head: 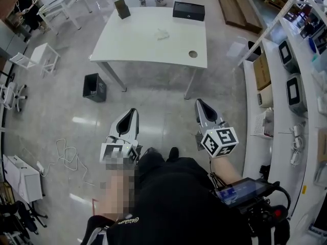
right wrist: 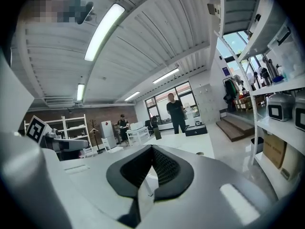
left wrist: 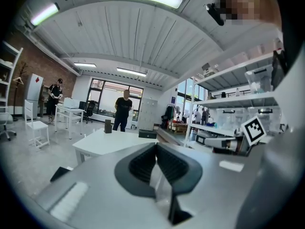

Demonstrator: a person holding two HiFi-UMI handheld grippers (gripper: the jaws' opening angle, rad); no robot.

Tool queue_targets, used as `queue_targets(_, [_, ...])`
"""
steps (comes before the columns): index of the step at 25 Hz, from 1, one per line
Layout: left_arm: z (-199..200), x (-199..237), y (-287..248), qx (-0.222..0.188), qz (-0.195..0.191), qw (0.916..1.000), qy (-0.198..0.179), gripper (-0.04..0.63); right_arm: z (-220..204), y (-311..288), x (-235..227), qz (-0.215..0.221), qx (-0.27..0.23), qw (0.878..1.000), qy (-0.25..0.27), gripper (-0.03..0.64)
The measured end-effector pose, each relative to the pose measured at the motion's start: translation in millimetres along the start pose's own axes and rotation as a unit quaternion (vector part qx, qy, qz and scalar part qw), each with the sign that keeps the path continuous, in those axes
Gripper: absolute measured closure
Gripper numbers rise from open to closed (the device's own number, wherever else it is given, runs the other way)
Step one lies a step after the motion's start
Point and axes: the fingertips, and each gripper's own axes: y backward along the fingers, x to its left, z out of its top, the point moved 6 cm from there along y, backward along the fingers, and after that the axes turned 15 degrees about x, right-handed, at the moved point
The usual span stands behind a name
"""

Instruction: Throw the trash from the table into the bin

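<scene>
trash [head: 162, 34] on table [head: 134, 42] | bin [head: 94, 87] on floor [head: 158, 108], left of table

I see open floor [head: 161, 108] in the middle, up to the white table [head: 138, 47] at the top. A black bin [head: 94, 87] stands left; shelves [head: 273, 80] block the right side.

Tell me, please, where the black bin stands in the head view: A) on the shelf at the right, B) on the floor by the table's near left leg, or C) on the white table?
B: the black bin stands on the floor just left of the near left leg of the white table, not on the tabletop or the shelves.
</scene>
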Motion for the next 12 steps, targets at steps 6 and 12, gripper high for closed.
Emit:
queue_targets(6, [16,31,-39,-0.006,0.002,1.0000,0.004,0.586,21,-46,-13,-0.003,0.003,1.000,0.008,0.615])
queue_targets(12, [54,79,-102,-0.014,-0.020,0.9997,-0.007,0.586,58,-117,-24,-0.018,0.000,1.000,0.014,0.615])
